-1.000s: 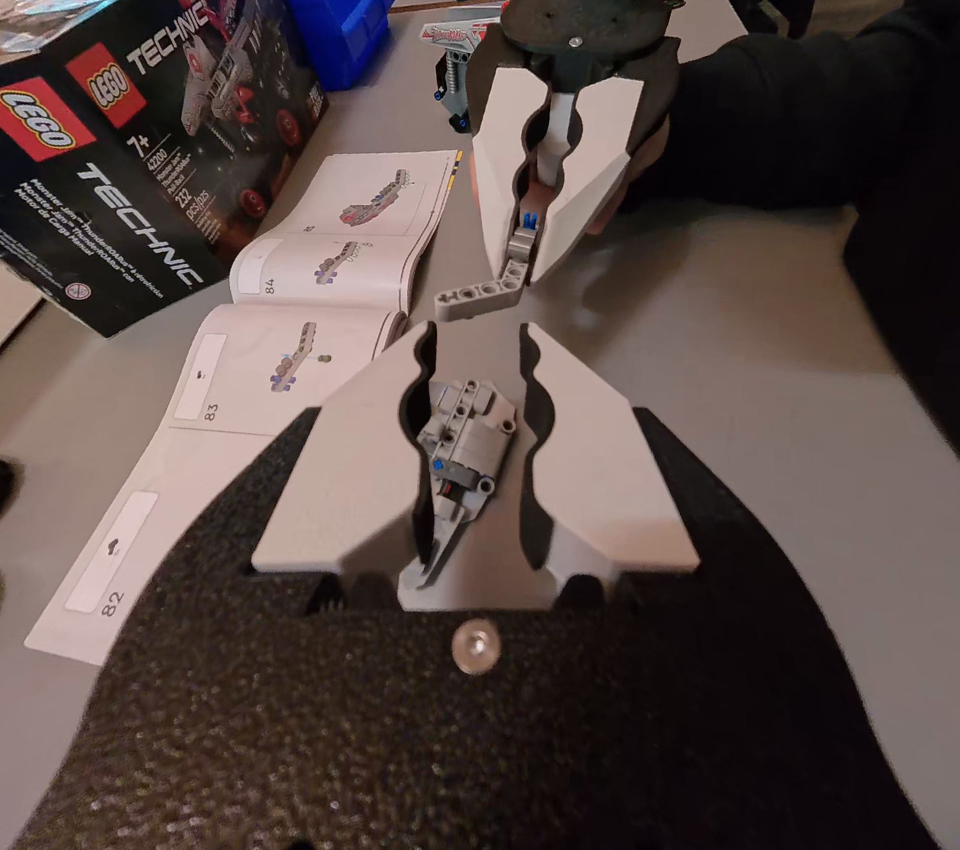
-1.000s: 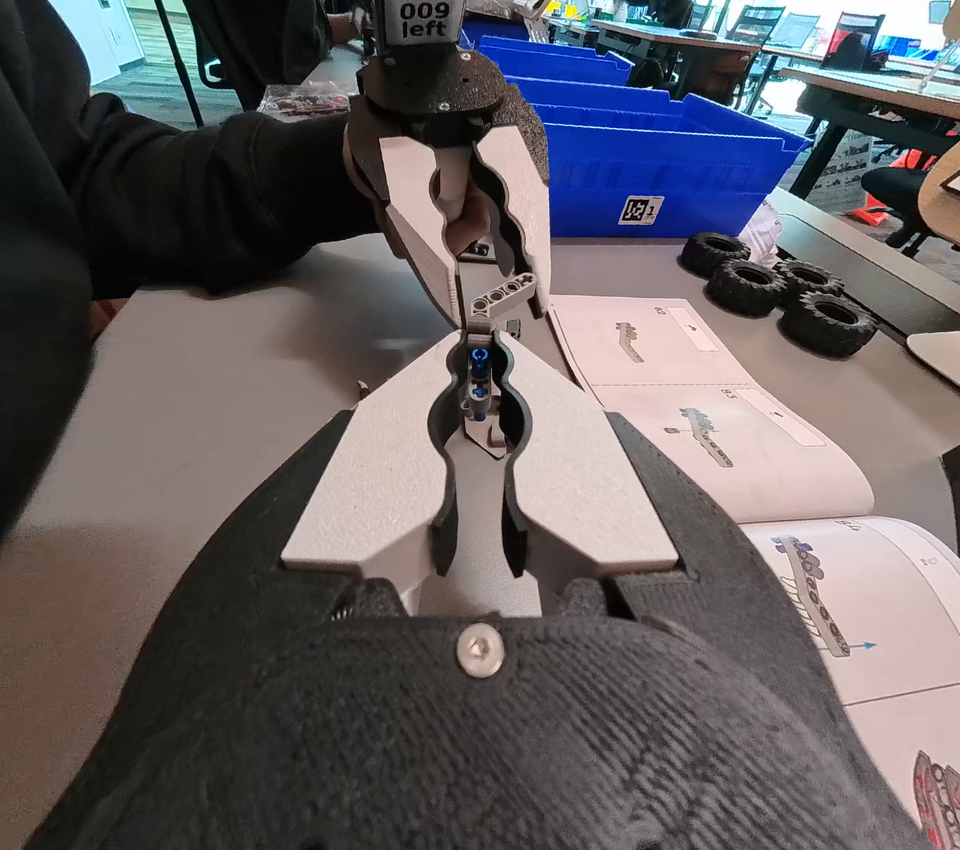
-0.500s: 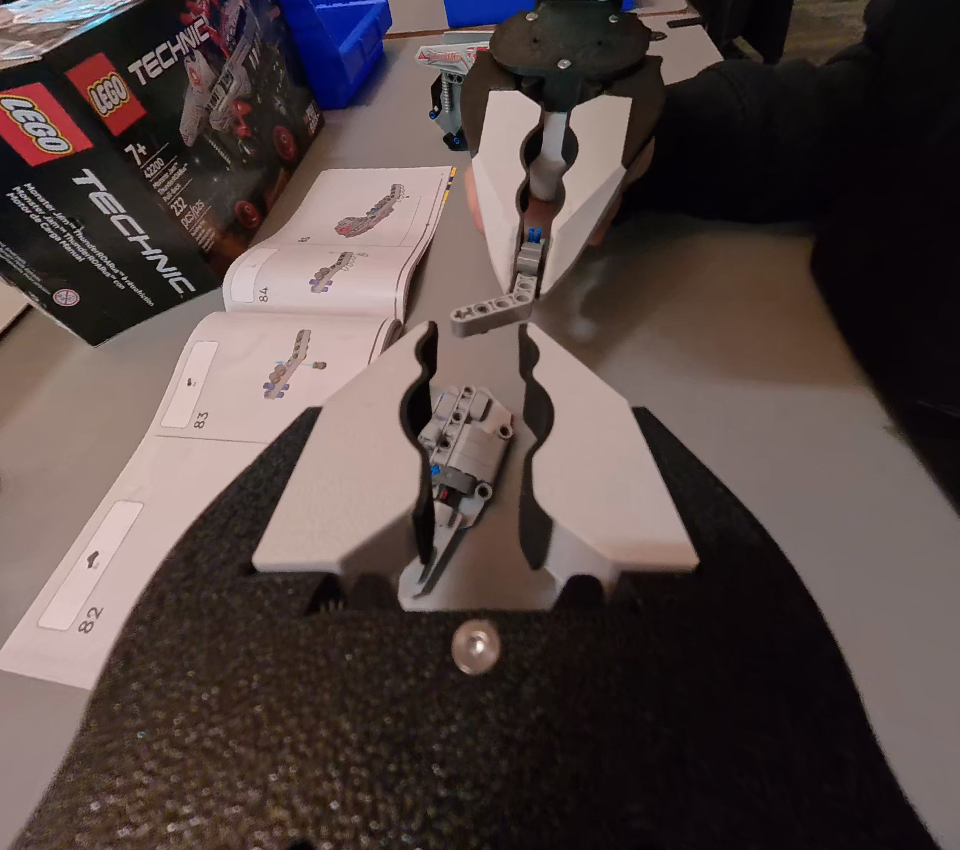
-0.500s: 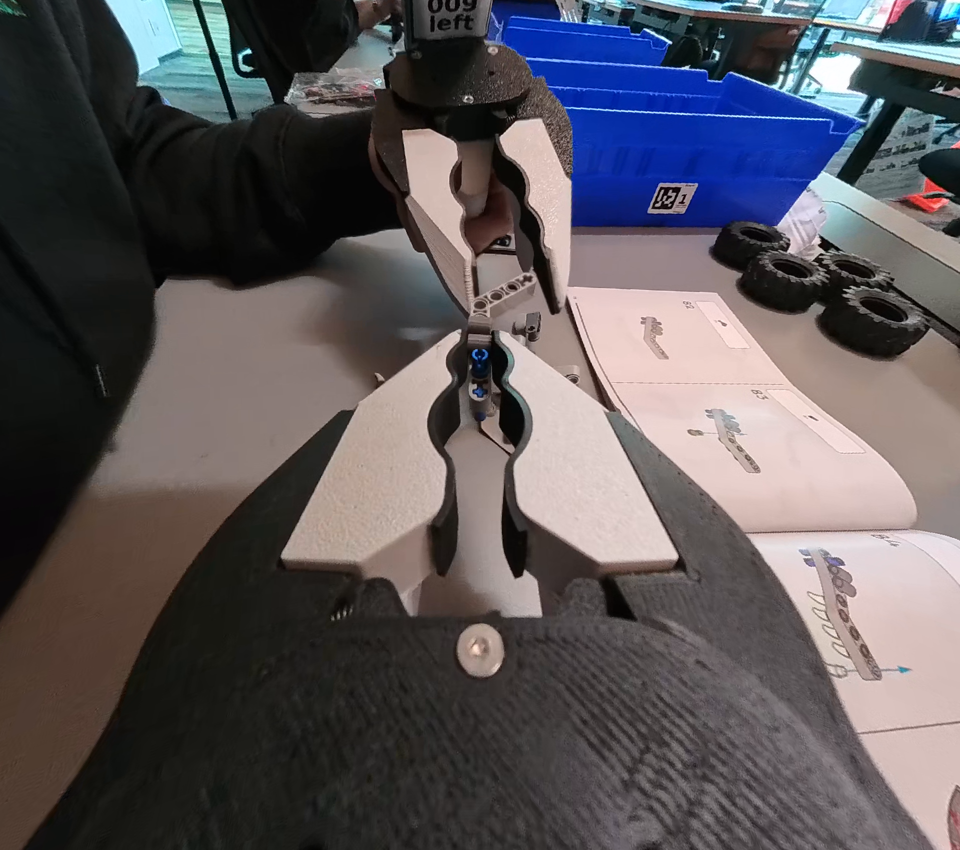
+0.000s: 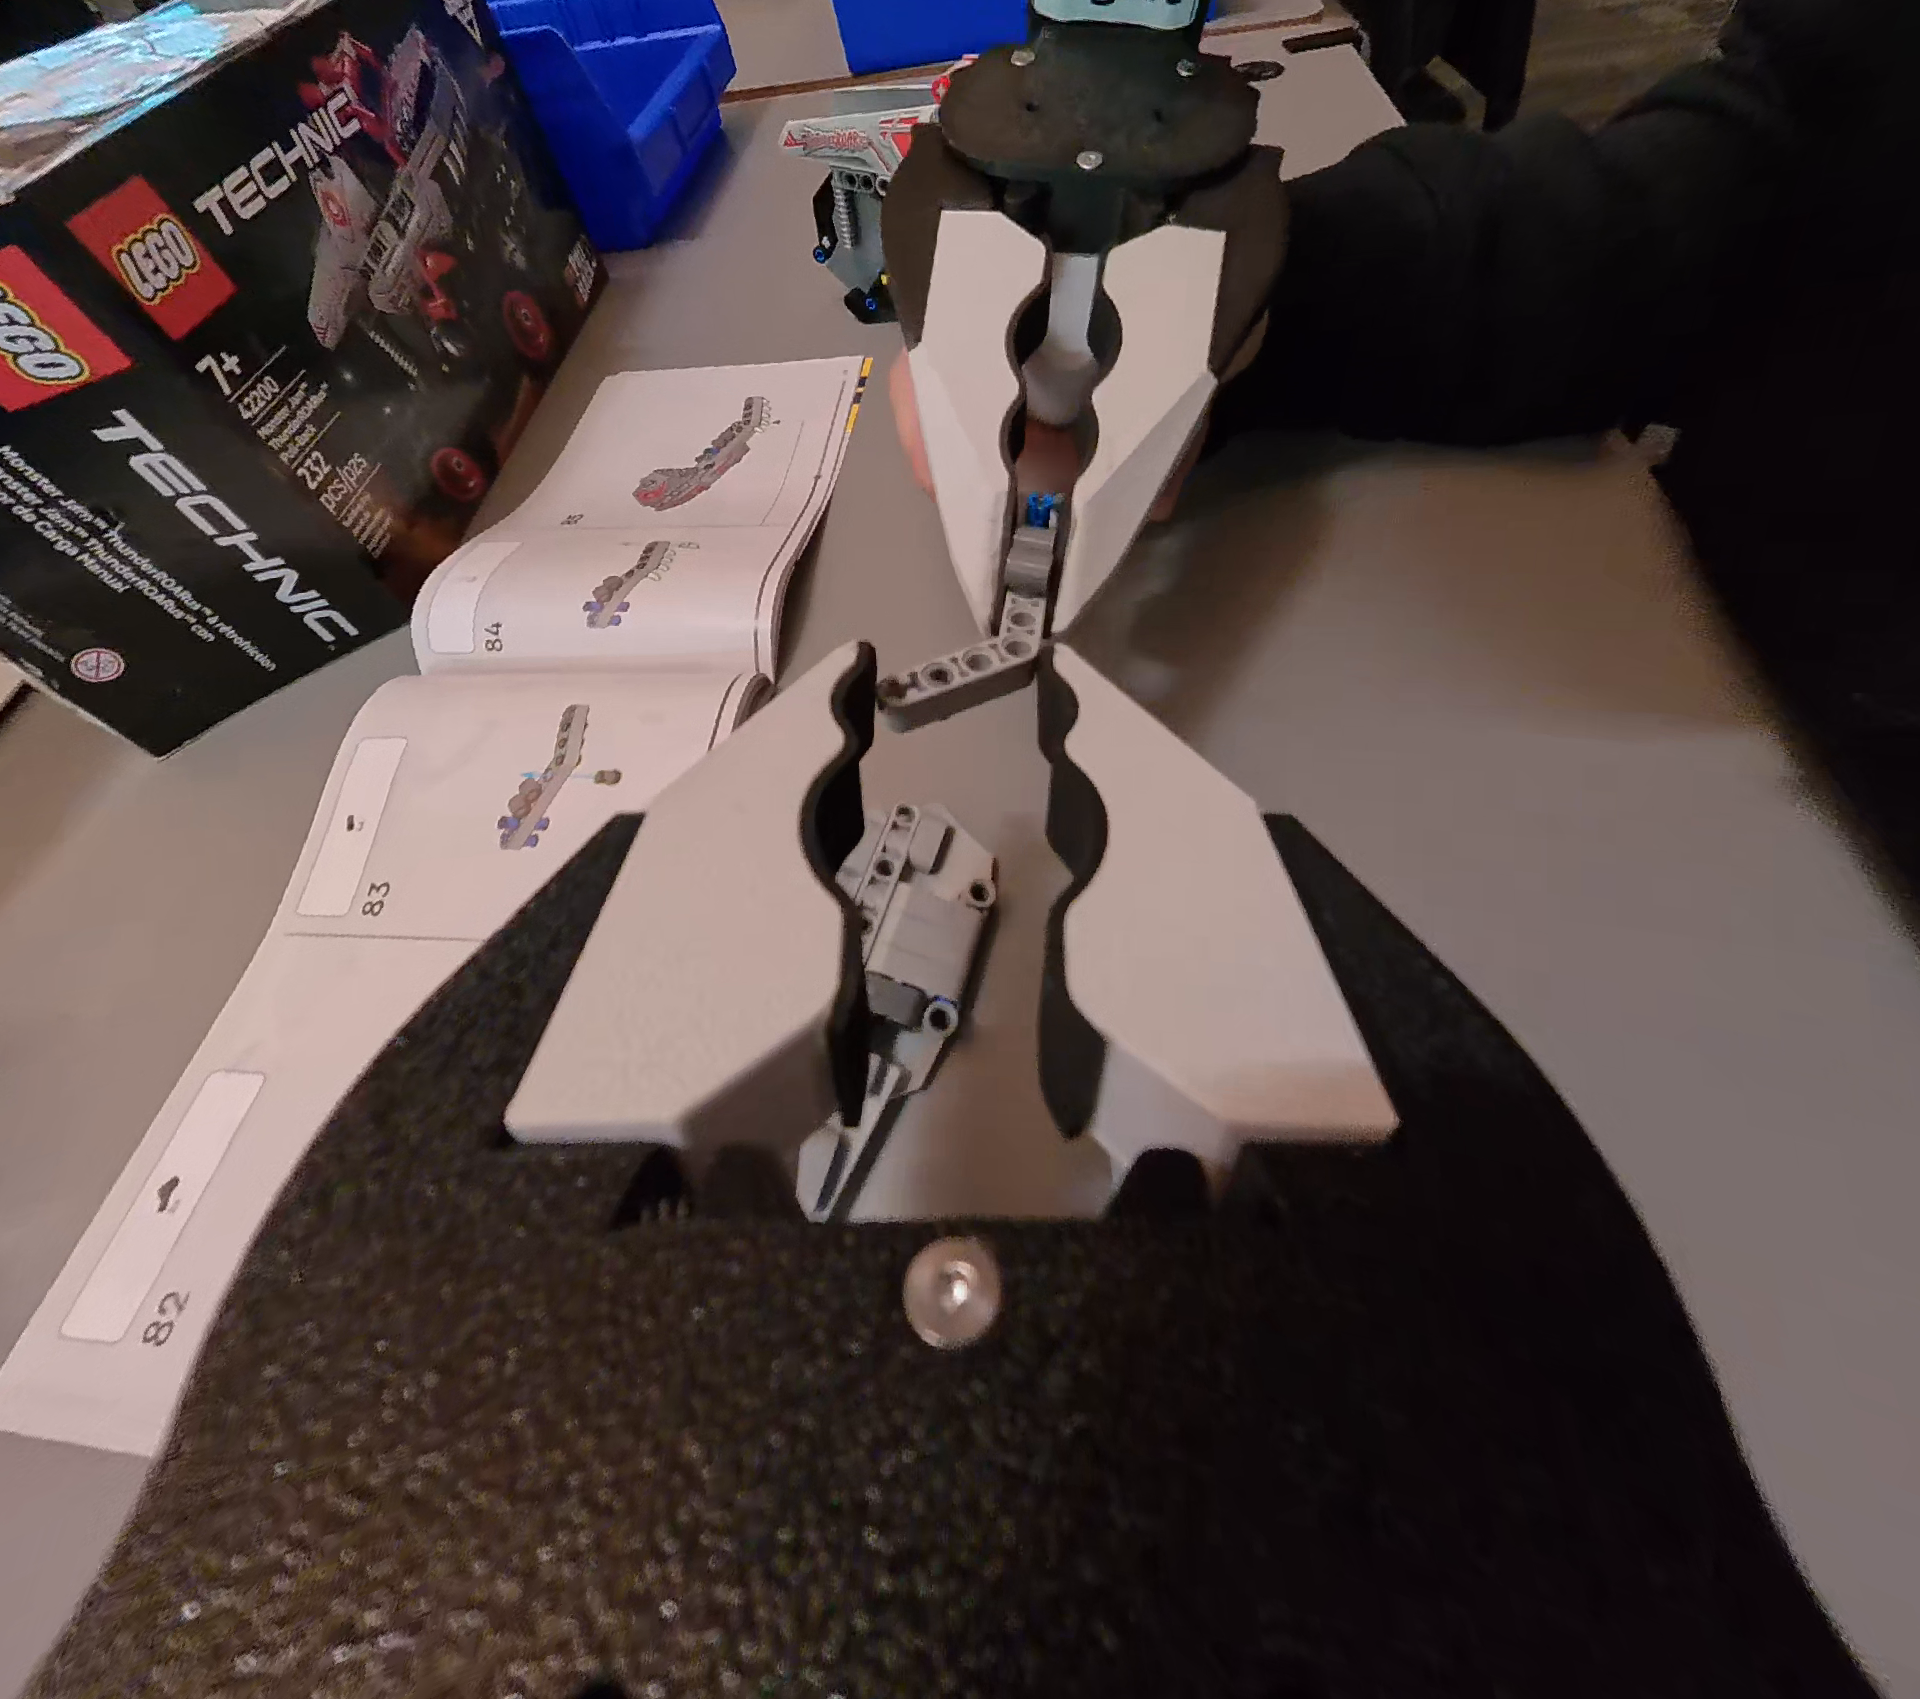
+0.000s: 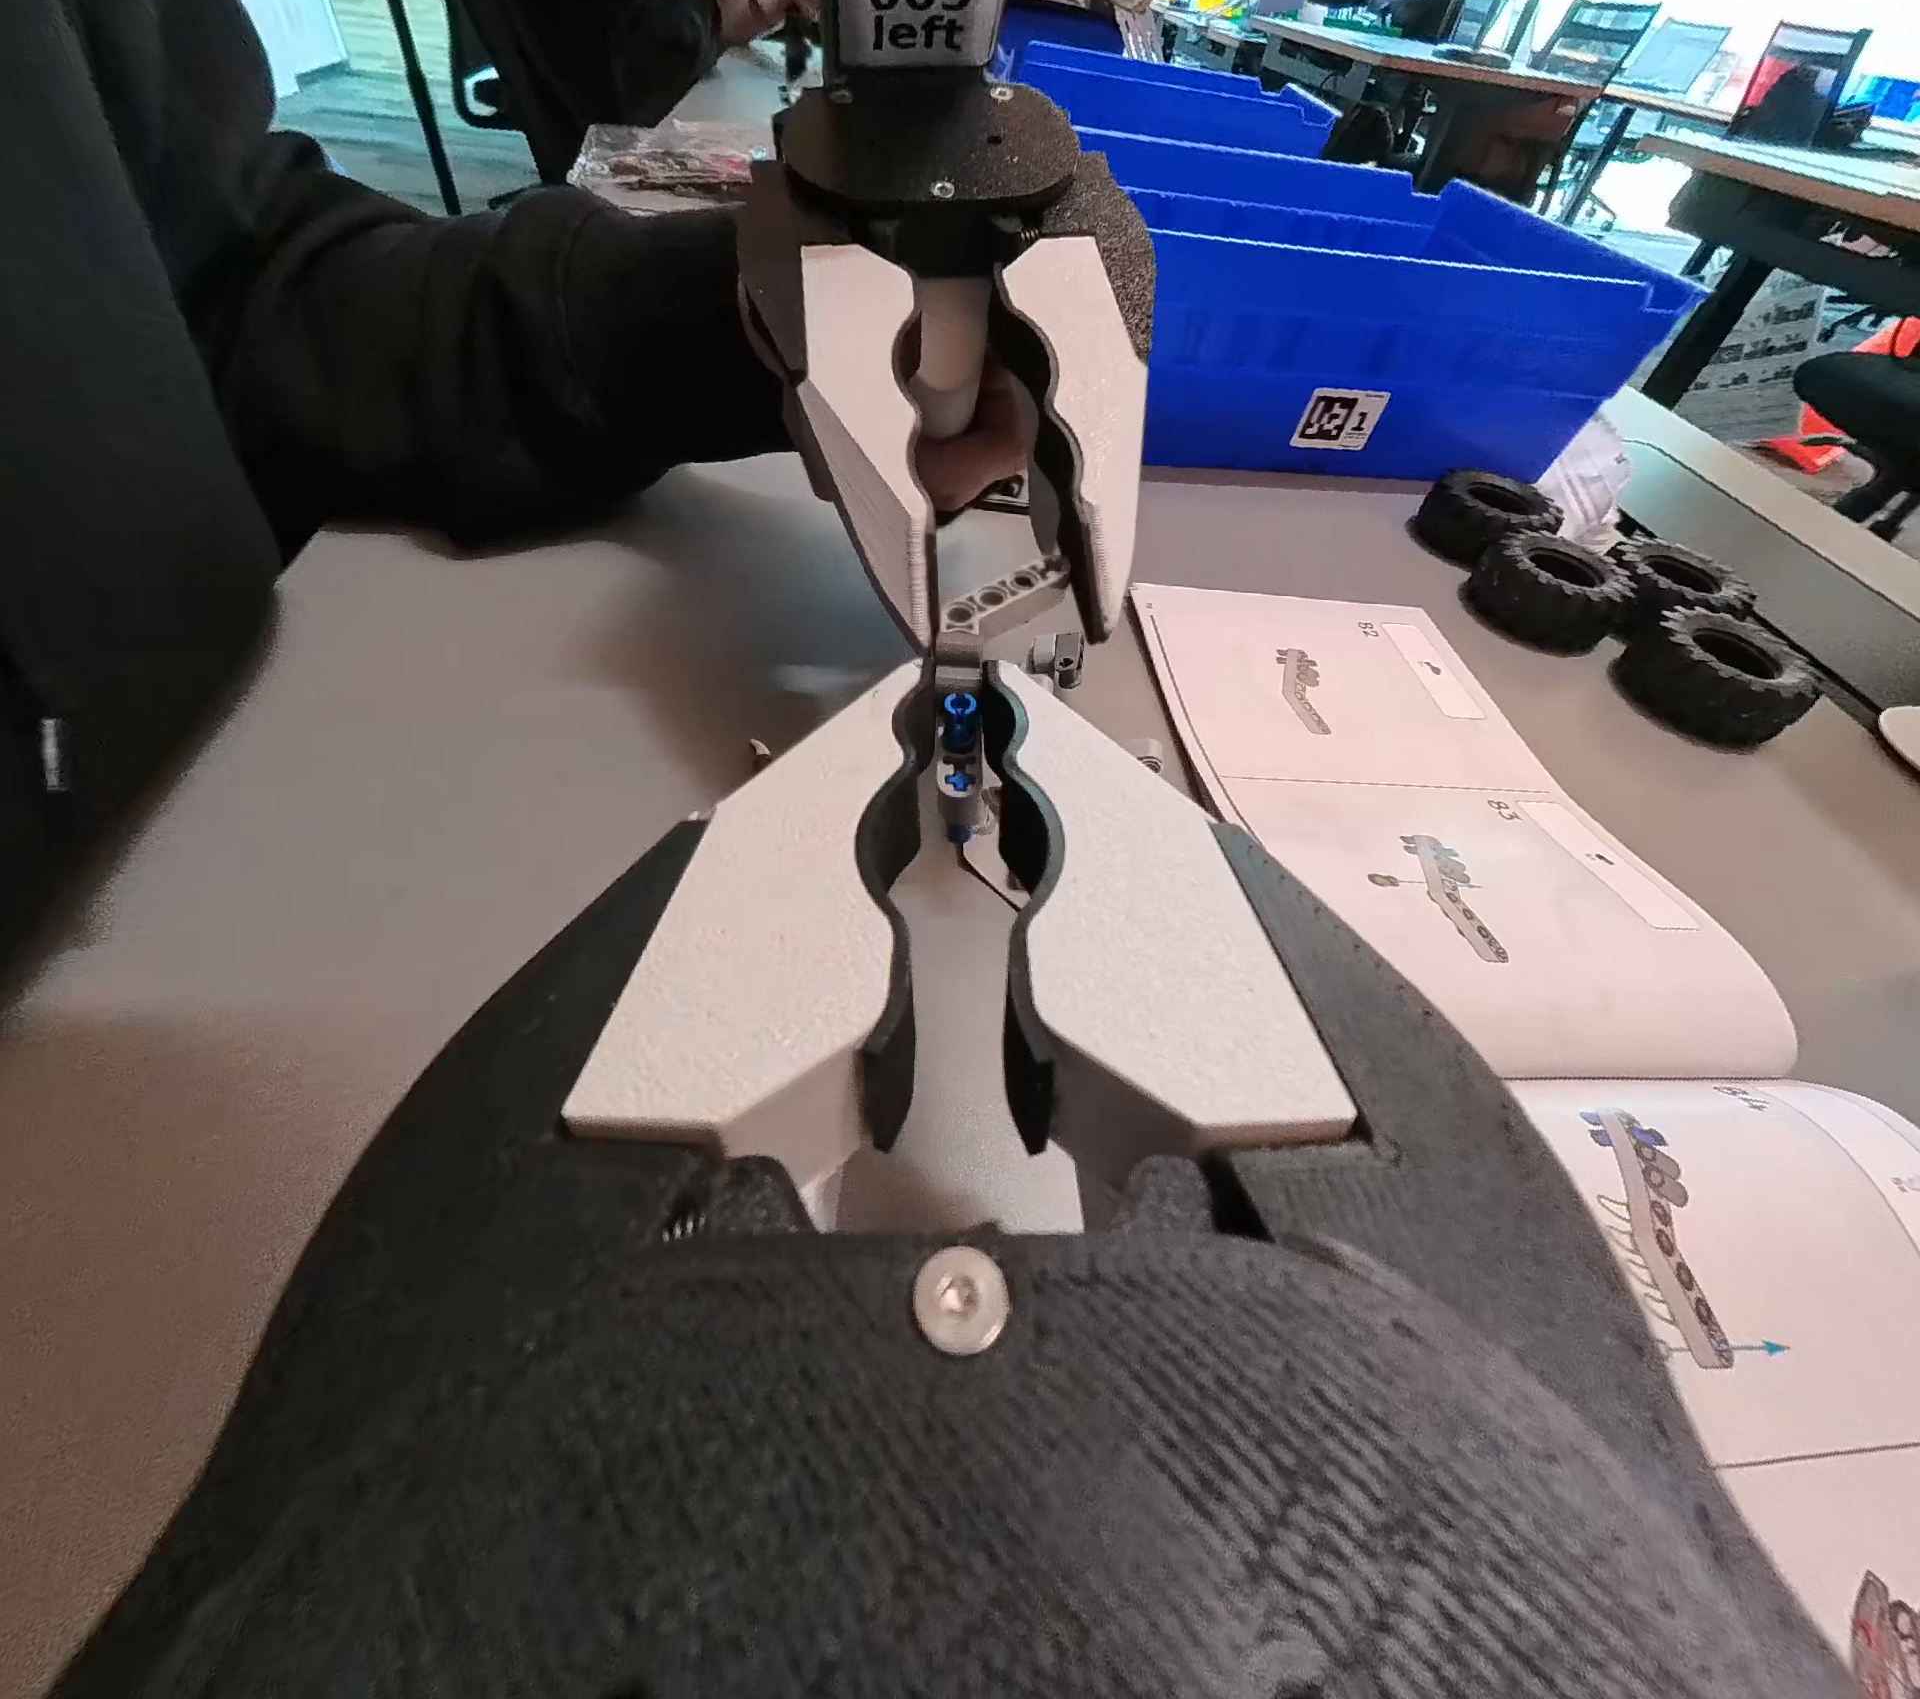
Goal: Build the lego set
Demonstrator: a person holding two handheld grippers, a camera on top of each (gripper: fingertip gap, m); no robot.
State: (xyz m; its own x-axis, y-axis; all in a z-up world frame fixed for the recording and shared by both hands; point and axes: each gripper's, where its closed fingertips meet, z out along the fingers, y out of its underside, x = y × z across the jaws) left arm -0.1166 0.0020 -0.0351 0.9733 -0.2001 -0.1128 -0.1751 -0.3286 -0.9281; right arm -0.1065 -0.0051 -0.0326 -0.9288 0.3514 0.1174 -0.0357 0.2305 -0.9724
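Facing each other tip to tip above the grey worktop (image 5: 1455, 714), our two tools nearly meet. Our right hand-held gripper (image 6: 961, 673) is closed on a bent grey beam (image 5: 961, 678) with blue pins in it, one arm pinched between its fingers, the other angling out from the tips. Our left hand-held gripper (image 5: 956, 673) stands partly open with nothing in its grip, and the free arm of the beam sits in the gap at its tips; whether they touch it, we cannot tell. Below, seen between its fingers, a small grey lego assembly (image 5: 909, 932) lies on the worktop. The open instruction booklet (image 5: 582, 641) lies just beside it, the lego box (image 5: 239, 361) behind that. Four black tyres (image 6: 1621, 610) sit near a blue bin (image 6: 1382, 330).
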